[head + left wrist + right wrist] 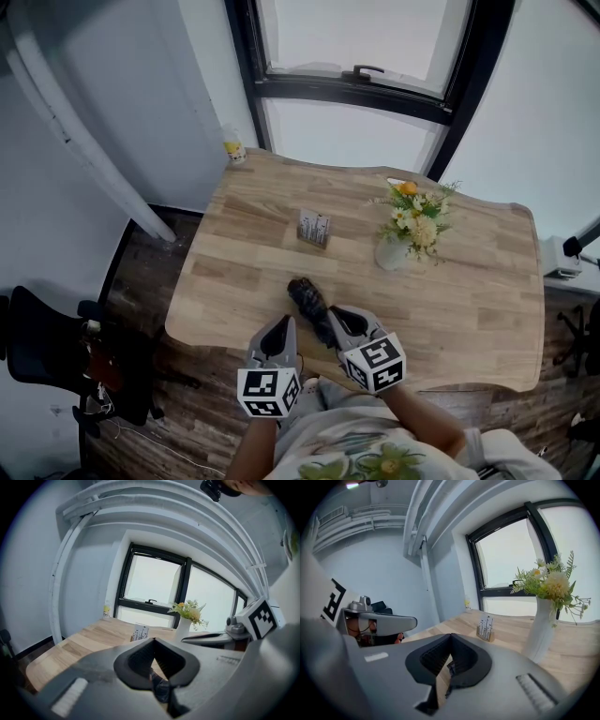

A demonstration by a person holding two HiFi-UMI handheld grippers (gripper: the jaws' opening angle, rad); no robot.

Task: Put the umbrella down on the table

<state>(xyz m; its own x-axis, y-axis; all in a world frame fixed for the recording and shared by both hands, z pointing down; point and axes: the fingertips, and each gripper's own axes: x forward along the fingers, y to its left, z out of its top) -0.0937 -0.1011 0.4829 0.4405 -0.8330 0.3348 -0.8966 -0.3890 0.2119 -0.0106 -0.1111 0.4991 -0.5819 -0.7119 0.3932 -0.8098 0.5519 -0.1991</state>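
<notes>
While both claws hover at the desk [469, 309]'s near edge, jaws drawn together on nothing I can make out, L claw [278, 327] sits left and R claw [346, 319] right. The umbrella [308, 298] lies folded on the desk just ahead, btwn them. Its long axis runs from beside R's tip away & slightly left, so R is nearer. Task looks approx done. Farther off: card stand [314, 228], vase [389, 253].

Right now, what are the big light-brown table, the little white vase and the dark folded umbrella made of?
The light-brown table looks like wood, smooth and matt: plank strips and grain show. The white vase seems ceramic, smooth and faintly shiny, though plastic is possible. The dark folded umbrella looks like soft matt fabric, bunched in wrinkles.
</notes>
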